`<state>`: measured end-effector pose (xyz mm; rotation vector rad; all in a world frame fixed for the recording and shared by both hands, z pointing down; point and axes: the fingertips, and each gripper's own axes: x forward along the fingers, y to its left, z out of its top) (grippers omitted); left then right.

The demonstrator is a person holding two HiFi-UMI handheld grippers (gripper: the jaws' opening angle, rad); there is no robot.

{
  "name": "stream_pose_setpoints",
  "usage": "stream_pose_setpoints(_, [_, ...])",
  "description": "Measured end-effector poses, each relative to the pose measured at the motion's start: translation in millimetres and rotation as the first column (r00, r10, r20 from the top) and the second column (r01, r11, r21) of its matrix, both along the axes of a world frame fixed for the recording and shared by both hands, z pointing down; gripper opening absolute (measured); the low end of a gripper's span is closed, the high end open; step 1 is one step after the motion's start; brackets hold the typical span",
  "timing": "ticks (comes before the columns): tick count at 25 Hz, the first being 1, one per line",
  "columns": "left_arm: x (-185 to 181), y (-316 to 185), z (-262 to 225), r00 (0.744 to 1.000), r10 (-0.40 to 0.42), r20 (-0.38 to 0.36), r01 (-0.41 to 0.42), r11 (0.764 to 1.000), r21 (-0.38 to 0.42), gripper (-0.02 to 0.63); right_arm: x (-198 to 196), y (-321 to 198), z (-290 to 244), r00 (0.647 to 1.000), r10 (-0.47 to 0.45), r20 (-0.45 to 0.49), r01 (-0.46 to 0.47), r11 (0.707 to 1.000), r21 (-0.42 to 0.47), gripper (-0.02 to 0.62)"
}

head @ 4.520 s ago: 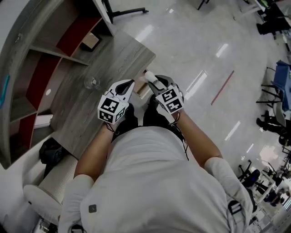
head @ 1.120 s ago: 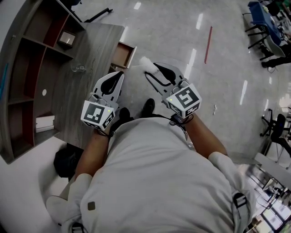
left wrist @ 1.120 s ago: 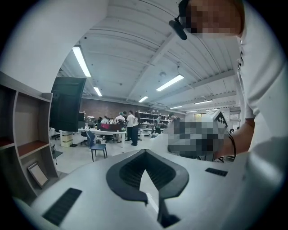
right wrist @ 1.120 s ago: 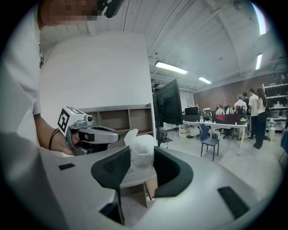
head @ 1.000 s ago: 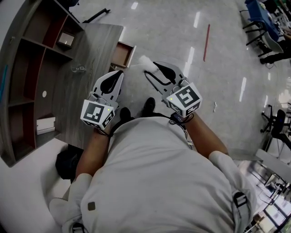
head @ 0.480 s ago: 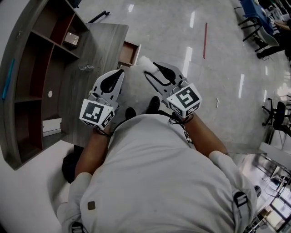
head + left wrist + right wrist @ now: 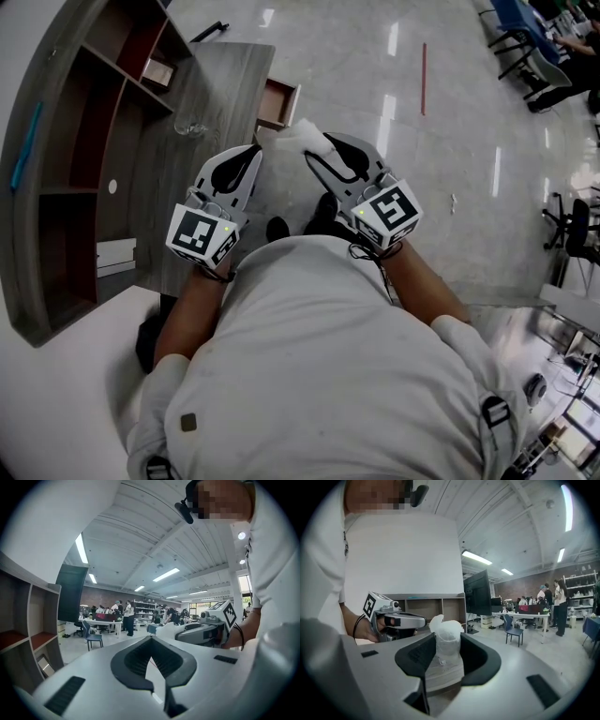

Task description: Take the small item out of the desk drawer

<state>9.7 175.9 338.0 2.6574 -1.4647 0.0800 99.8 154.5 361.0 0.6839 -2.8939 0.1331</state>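
The right gripper [image 7: 447,638] has its two dark fingers [image 7: 417,656] closed against the sides of a small item [image 7: 448,632], gripping it between them. The item is white, soft-looking and crumpled, like something bundled in thin translucent wrapping, with a rounded top that rises above the fingertips and a little twisted tuft at the upper left. Its lower part sits down between the pads, and what is inside the wrapping cannot be made out. In the head view the same white bundle [image 7: 298,138] juts from the right gripper's tips, held in the air above the pale floor, near the desk drawer [image 7: 278,101] but clear of it. The drawer stands pulled out from the grey desk [image 7: 211,84]; its inside is too small to read. The left gripper [image 7: 150,638] has its tips together with nothing between them.
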Motion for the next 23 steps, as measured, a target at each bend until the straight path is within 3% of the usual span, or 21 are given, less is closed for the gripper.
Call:
stream_pose_setpoints(8, [-14.8,20.9,2.3,1.0,0.014,0.001,-0.014,1.0,-0.001,0.015,-10.9,23.1,1.5,1.0,0.027,0.01,-0.027,1.0,-0.005,0.163])
stream_pose_setpoints(23, [-7.1,14.6,-5.5,0.998,0.058,-0.007,-0.058,0.998,0.009,0.015,-3.2,19.0,-7.9,0.998,0.065,0.015,-0.065,0.998,-0.001,0.163])
